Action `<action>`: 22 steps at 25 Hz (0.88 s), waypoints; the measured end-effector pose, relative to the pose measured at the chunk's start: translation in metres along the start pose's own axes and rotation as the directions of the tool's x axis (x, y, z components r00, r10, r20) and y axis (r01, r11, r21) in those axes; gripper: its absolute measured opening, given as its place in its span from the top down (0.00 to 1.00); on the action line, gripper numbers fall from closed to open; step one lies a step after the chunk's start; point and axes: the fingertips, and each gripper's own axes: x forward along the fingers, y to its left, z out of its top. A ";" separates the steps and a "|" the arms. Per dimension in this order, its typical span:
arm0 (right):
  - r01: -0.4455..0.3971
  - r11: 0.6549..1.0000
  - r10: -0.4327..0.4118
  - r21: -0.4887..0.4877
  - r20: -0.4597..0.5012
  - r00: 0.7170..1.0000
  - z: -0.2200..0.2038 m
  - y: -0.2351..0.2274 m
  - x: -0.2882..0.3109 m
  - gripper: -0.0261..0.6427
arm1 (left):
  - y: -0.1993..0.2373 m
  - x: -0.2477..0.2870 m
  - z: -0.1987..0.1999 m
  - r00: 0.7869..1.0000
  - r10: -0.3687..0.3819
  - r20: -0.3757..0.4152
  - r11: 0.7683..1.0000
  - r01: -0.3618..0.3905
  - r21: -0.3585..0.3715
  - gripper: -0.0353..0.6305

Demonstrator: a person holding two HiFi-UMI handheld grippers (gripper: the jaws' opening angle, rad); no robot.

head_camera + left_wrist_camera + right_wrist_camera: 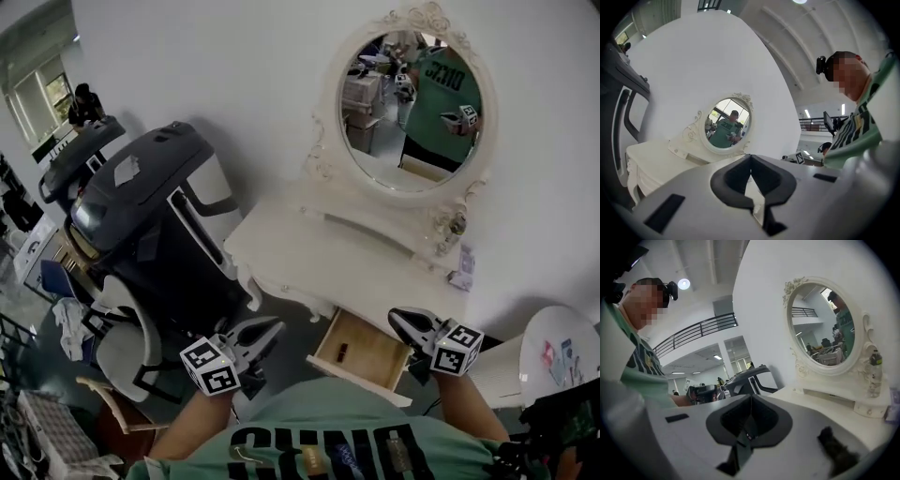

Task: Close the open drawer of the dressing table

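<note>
The white dressing table with its oval mirror stands against the wall. Its drawer is pulled out at the front right, showing a wooden floor with a small dark item inside. My left gripper hangs shut and empty to the left of the drawer, short of the table's front. My right gripper is shut and empty just above the drawer's right back corner. The left gripper view shows closed jaws facing the mirror. In the right gripper view, shut jaws sit beside the tabletop.
A dark massage chair stands close to the table's left. A small bottle and a small box sit at the tabletop's right end. A round white table is at the far right. Chairs and clutter fill the lower left.
</note>
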 end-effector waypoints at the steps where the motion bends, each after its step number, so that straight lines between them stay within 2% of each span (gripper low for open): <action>1: -0.038 0.999 0.038 -0.008 -0.007 0.999 0.003 -0.007 0.001 0.94 | -0.005 0.003 -0.004 0.999 0.034 0.008 0.999 -0.034 0.000 0.93; 4: -0.160 0.987 0.159 -0.008 -0.049 0.986 0.002 -0.021 0.010 0.94 | -0.021 0.007 -0.016 0.989 0.146 0.034 0.989 -0.146 -0.011 0.93; 7: -0.268 0.963 0.267 0.010 -0.091 0.959 -0.011 -0.021 0.022 0.94 | -0.037 -0.001 -0.030 0.968 0.246 0.042 0.969 -0.245 -0.017 0.93; 13: -0.436 0.899 0.436 0.039 -0.167 0.884 -0.038 0.008 0.059 0.94 | -0.058 -0.052 -0.048 0.893 0.440 0.089 0.898 -0.439 -0.035 0.93; 18: -0.530 0.848 0.517 0.008 -0.234 0.824 -0.058 0.053 0.081 0.94 | -0.077 -0.099 -0.069 0.839 0.530 0.124 0.848 -0.525 -0.071 0.93; 22: -0.545 0.838 0.515 -0.020 -0.299 0.803 -0.077 0.082 0.091 0.94 | -0.091 -0.130 -0.079 0.825 0.545 0.149 0.838 -0.541 -0.068 0.93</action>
